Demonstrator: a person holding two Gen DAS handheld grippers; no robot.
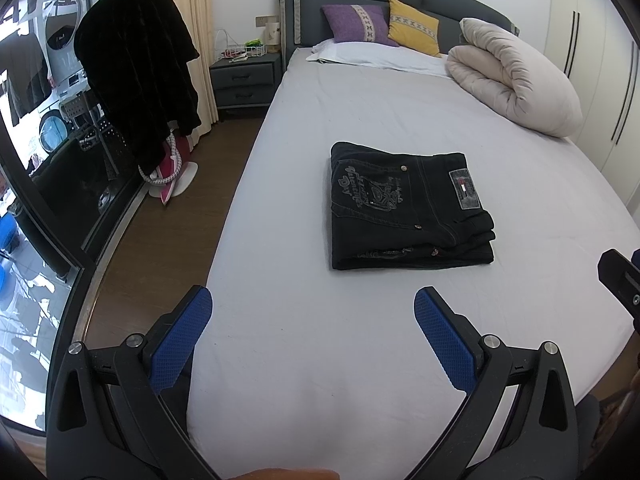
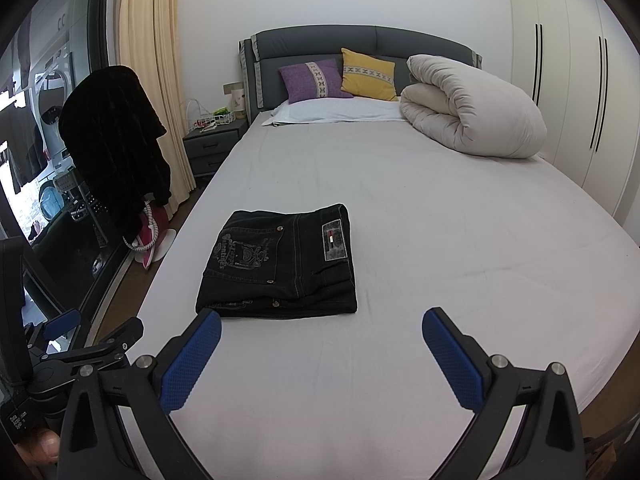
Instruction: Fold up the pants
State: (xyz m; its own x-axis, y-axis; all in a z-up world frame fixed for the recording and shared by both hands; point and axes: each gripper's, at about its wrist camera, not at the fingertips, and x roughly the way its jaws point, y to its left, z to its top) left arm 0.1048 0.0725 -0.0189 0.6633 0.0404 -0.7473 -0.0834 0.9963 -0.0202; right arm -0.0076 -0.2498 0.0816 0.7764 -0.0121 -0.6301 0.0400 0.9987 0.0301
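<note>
Both your wrist cameras look from the foot of the bed (image 1: pixel 360 128) toward its headboard (image 2: pixel 360 42), sharing the pants (image 1: pixel 408 208) mid-frame.

Blk pants (image 1: pixel 408 208), grey embroidery; pale-grey sheet (image 1: pixel 360 112).

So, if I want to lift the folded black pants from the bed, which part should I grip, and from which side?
Probably the near edge of the pants, coming in low from the foot of the bed. The stacked layers end there as open edges facing both grippers, so one finger could slide underneath. The far edge looks like a rounded fold, harder to pinch.
</note>
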